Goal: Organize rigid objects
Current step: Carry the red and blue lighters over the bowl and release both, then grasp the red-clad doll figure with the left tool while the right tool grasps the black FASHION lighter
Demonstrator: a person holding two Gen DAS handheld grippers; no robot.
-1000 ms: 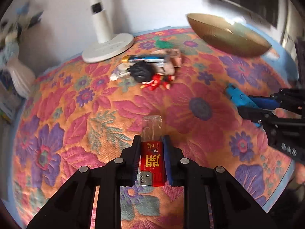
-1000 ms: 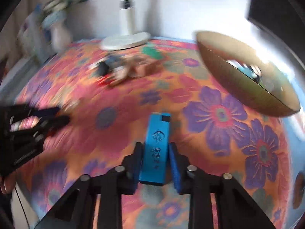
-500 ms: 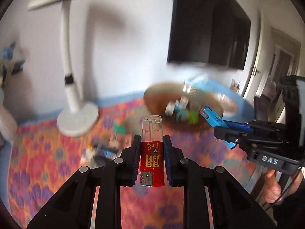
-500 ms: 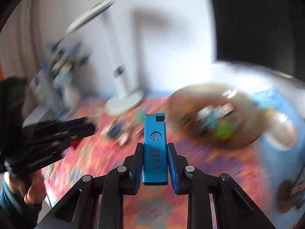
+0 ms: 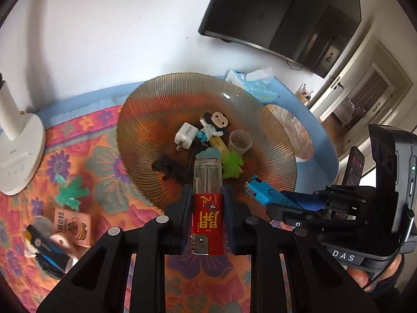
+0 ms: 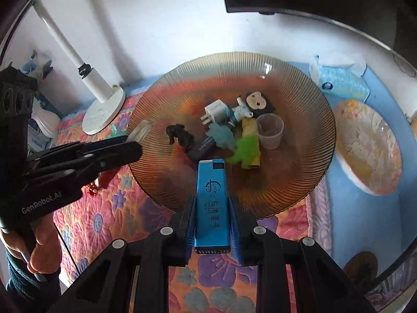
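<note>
From the left wrist, the left gripper (image 5: 207, 208) is clamped tight on a red lighter (image 5: 207, 208) with a clear tank, held in the air over the near rim of the ribbed amber bowl (image 5: 146, 120). The bowl already holds a white charger (image 5: 185, 136), a small figure, a clear cup (image 5: 240, 142) and green toys. Dropped from here, the lighter could glance off the sloped wall or knock the light cup over. The red label carries gold Chinese characters; "DAS" shows on the right gripper's body (image 5: 344, 255).

From the right wrist, the right gripper (image 6: 211, 224) is closed on a blue lighter (image 6: 211, 203), also hanging above the bowl's near edge (image 6: 234, 203). The left gripper (image 6: 104, 154) reaches in close beside it, so the two could collide if both go down together. The blue lighter bears a logo and Chinese text; the left gripper reads "GenRobot.AI".
</note>
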